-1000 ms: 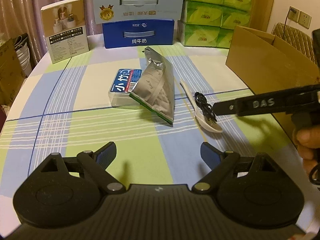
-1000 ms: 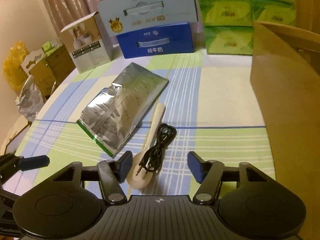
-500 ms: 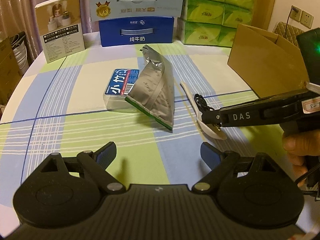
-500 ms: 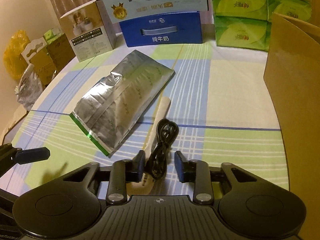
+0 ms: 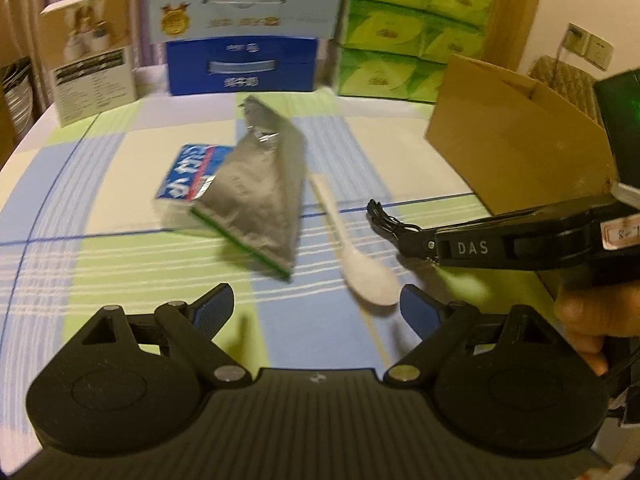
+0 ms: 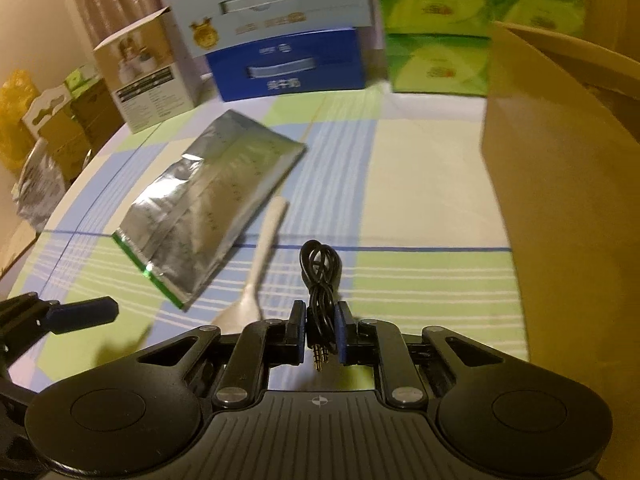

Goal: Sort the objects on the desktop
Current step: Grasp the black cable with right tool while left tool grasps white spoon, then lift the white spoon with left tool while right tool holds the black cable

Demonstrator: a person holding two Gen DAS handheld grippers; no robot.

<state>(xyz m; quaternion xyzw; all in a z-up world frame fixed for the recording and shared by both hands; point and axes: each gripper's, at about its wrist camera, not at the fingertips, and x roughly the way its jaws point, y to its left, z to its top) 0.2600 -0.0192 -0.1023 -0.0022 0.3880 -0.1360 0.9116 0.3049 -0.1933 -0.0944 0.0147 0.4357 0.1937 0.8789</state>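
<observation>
My right tool [image 6: 320, 330] grips the black cable [image 6: 320, 276] just right of the spoon [image 6: 256, 280]; my left tool [image 5: 316, 306] gapes wide, empty, near the spoon.

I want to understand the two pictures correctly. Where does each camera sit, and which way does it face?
Left wrist: sits on the left gripper, looking forward and down over the table; open jaws, and the person's hand holding the right gripper.
Right wrist: sits on the right gripper, looking forward and down; jaws shut on the black cable.
Both show the silver pouch, white spoon, cardboard box.
</observation>
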